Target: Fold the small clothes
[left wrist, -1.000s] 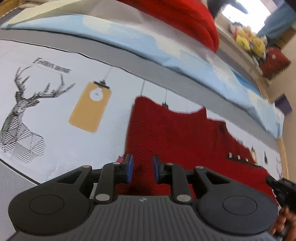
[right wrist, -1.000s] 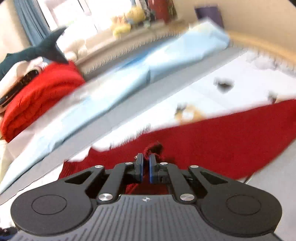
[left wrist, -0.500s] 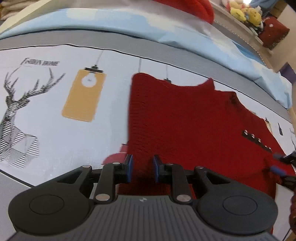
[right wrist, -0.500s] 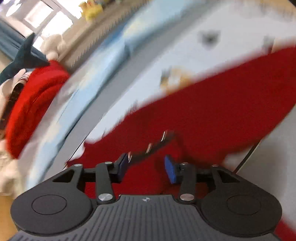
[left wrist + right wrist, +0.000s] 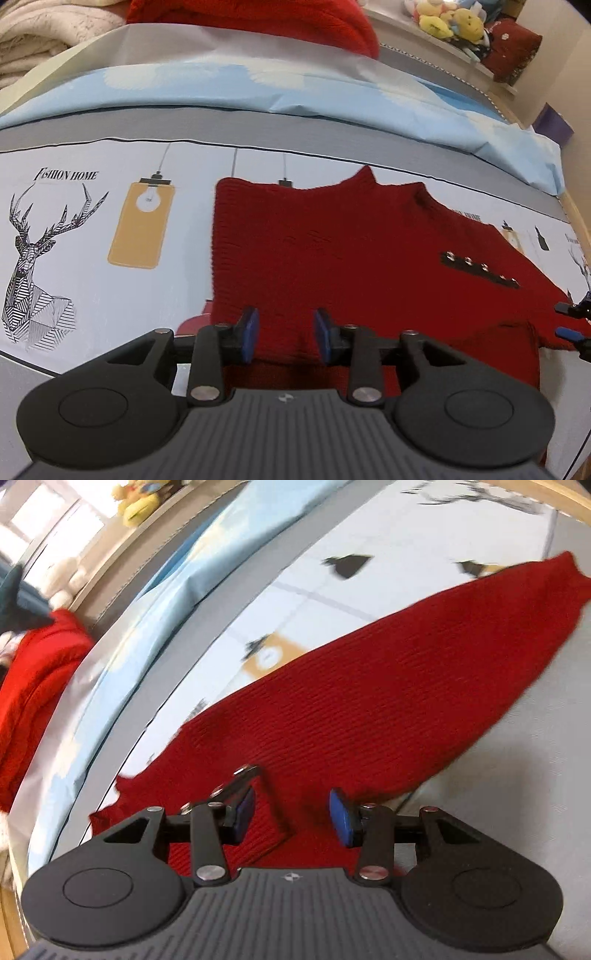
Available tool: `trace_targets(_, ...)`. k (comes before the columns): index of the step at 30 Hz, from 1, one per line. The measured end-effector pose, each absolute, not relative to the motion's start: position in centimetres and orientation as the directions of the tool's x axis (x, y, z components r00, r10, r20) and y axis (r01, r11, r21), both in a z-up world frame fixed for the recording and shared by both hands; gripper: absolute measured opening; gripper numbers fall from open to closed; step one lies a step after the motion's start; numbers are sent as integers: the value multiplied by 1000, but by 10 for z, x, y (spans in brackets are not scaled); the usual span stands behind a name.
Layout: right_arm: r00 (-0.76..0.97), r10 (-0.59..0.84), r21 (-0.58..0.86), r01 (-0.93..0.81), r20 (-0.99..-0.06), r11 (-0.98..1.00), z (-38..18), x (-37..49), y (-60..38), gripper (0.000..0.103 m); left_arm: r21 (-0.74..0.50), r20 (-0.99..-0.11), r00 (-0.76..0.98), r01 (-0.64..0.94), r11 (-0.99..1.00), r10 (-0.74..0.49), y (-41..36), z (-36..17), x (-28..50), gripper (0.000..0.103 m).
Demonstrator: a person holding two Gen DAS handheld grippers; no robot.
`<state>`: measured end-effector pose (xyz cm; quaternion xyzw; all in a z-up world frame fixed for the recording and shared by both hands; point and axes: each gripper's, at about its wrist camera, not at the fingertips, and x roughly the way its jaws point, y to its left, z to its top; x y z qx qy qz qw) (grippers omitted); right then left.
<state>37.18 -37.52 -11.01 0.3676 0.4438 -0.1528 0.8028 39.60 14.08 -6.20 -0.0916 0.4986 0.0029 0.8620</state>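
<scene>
Both free: left gripper (image 5: 284,334) jaws opening, right gripper (image 5: 291,818) spread over red sweater (image 5: 351,251). Regrip hem corners evenly, fold flat.

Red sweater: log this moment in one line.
sweater: flat on printed sheet | left tool: opening, over hem, nothing gripped | right tool: open over sweater

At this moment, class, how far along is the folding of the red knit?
Done: knit laid flat on the sheet, one side seemingly folded in. In hand: nothing; left hand-held gripper is opening, right is open. Left: remaining folds.
</scene>
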Motion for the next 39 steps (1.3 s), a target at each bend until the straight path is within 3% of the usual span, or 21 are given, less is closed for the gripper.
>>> trace_targets(16,522,-99,432,785,-847,443,-155,312,-549,47,-105,-856,511,-26,994,-77,106,-61,381,37)
trace_targets(29,549,-166,419,770,-819,481,-173,332,-562,46,-75,-863,502,-29,997,-50,104,-65,383,37)
trace_targets(31,547,-186,409,775,-816,482,-171,332,-560,38,-77,-864,502,-26,997,-53,105,-66,384,37)
trace_targets(32,546,-199,404,778,-814,481,-169,331,-559,24,-77,-863,502,-23,997,-55,105,-66,383,37)
trace_targets(35,551,-241,399,786,-799,473,-164,331,-555,15,-80,-861,505,-21,997,-59,106,-64,383,37)
trace_targets(39,594,-354,347,755,-722,557,-128,345,-522,13,-86,-859,509,-25,996,-62,108,-63,382,37)
